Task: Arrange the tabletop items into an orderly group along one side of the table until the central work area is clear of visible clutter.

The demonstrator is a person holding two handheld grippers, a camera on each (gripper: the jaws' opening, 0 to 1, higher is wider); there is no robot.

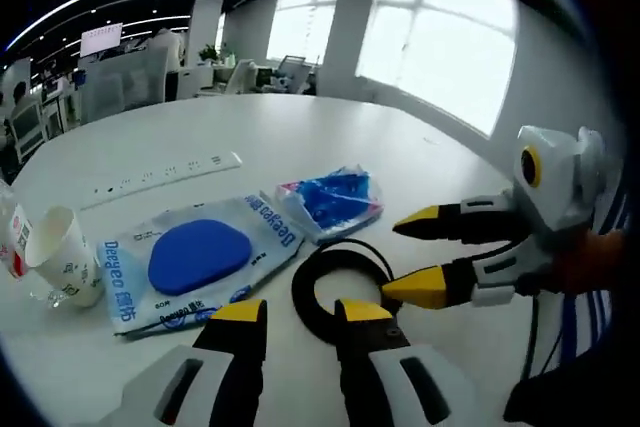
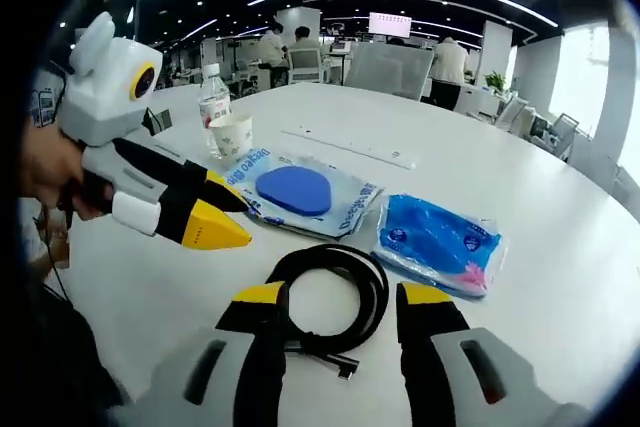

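While both grippers hover open, cable (image 2: 335, 292) lies between.

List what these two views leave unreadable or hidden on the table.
- Paper cup, left gripper view: the picture's edge cuts off whatever stands left of it.
- Water bottle, right gripper view: label too small to read.
- Black cable coil: its near end runs between the right gripper's jaws, partly hidden.
- Power strip: far and distorted, sockets unclear.
- Blue packet: print too small.
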